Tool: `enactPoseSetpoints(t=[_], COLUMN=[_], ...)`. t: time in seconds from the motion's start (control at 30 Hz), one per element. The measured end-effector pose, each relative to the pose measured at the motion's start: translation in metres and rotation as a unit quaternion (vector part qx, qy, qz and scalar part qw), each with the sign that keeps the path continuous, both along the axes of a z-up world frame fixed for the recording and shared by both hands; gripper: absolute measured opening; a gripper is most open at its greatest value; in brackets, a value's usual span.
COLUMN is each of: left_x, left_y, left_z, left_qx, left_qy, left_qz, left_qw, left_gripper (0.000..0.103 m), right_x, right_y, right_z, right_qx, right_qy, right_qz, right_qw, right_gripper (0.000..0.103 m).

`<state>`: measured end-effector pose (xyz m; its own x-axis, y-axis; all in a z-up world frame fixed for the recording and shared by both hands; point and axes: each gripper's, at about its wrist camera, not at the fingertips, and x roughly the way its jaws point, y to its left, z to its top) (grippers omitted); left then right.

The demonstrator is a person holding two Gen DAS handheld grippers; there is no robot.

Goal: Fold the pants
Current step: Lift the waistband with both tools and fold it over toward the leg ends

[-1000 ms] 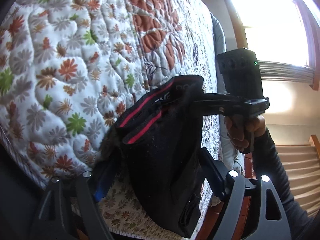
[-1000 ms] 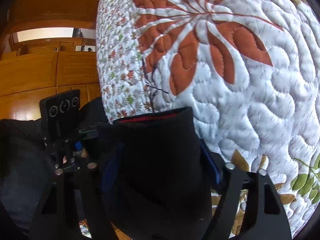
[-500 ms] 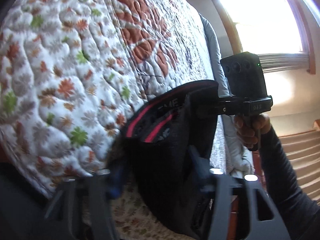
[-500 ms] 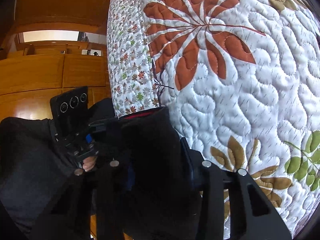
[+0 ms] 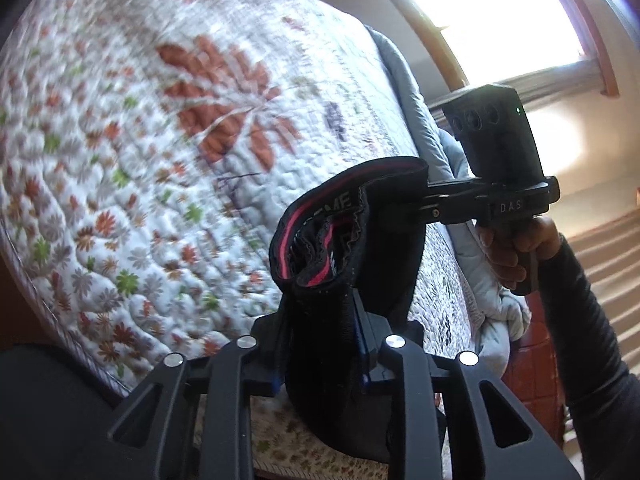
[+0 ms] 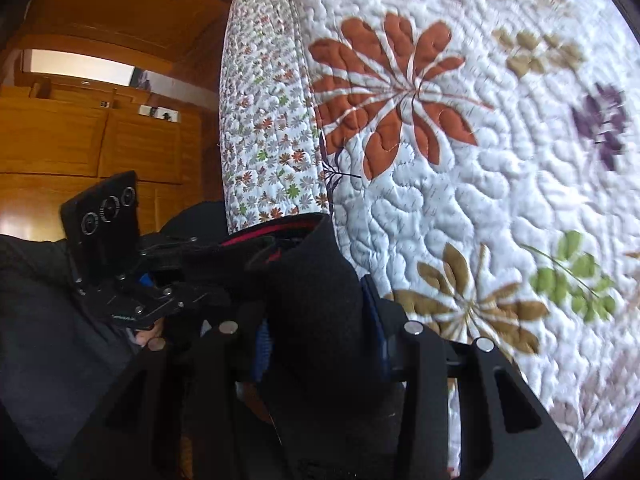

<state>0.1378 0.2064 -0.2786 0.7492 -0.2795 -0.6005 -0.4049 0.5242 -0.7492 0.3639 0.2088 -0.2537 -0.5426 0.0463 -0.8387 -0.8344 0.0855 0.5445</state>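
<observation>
Black pants (image 5: 384, 240) with a red-striped waistband hang bunched between both grippers, lifted off the quilted bed (image 5: 160, 160). My left gripper (image 5: 320, 344) has its jaws closing on the fabric at one side of the waistband, and the pads press into the cloth. In the same view my right gripper (image 5: 416, 208) bites the other side, held by a hand (image 5: 516, 248). In the right wrist view my right gripper (image 6: 318, 328) is shut on a thick fold of the pants (image 6: 312, 280). My left gripper (image 6: 192, 280) grips the cloth at the left there.
The floral quilt (image 6: 480, 160) covers the whole bed ahead. A grey blanket (image 5: 480, 280) lies bunched at the bed's far side under a bright window (image 5: 500, 8). Wooden cabinets (image 6: 100, 140) stand beyond the bed's edge. A dark sleeve (image 5: 592, 340) reaches in from the right.
Both grippers have risen, lifting the pants off the quilt. The jaws of both narrowed onto the cloth, and the waistband has bunched closer together.
</observation>
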Motion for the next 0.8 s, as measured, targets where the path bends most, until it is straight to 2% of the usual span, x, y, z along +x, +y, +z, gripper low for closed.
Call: enactPoseSetpoints(t=[0.23,0.47,0.8], left_x=[0.007,0.014,0.01], left_y=[-0.032,-0.067,-0.117], left_z=[0.054,0.101,0.147], left_qx=[0.046,0.089,0.145], left_qy=[-0.02,-0.04,-0.059], left_qz=[-0.037,-0.078,-0.128], left_qw=[0.9981,0.9921,0.9794], left_gripper=[0.023,0.023,0.023], right_x=[-0.012,-0.03,-0.062], right_y=[-0.037,-0.091,-0.15], right_z=[0.062,0.122,0.176], right_qx=[0.032,0.065,0.081], right_qy=[-0.079,-0.144,-0.223], right_qz=[-0.02,-0.064,-0.109], right_qw=[0.996,0.985,0.965], right_gripper=[0.038,0.037,0.036])
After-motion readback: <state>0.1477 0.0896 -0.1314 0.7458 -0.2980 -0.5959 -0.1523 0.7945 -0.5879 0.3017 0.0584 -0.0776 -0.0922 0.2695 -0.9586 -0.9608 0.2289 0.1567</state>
